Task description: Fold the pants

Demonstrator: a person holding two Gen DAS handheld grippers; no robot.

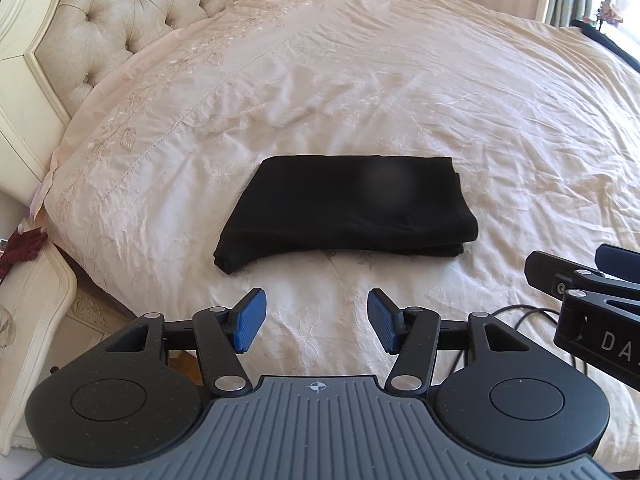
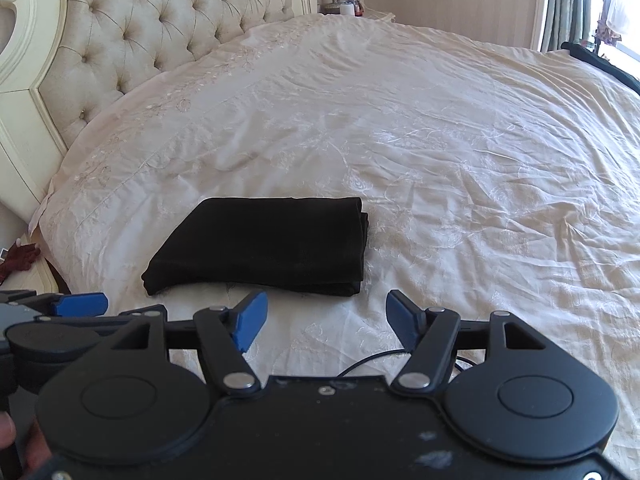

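My left jaws (image 1: 316, 320) stand apart with nothing between their blue pads (image 1: 250, 320), only bedspread showing through the gap. My right jaws (image 2: 326, 322) are spread wider, also empty. Both point down at the bed from the near side and neither touches cloth. A thin black cable (image 2: 372, 362) trails on the spread just under my right jaws.

Just beyond the pads lie the pants (image 1: 344, 208), black, folded into a flat oblong on the cream bedspread (image 1: 460, 92). Their long near edge faces me; the layers stack neatly at the right end, while the near left corner bulges and droops a little out of line. To my eye the fold looks done or nearly so.

Further out are the tufted headboard (image 2: 160, 28) on the left, a nightstand (image 1: 36, 300) by the bed's near left corner, and curtains (image 2: 566, 0) at the far right.

The risks from here are small but real, as I judge them. If I go back in to tidy that loose corner, a pad could catch only the top layer and drag the stack open. The spread is soft and wrinkled, so a push on the pile would slide it rather than flatten it. The cable could snag a finger or sweep the near edge as my hands pull away.
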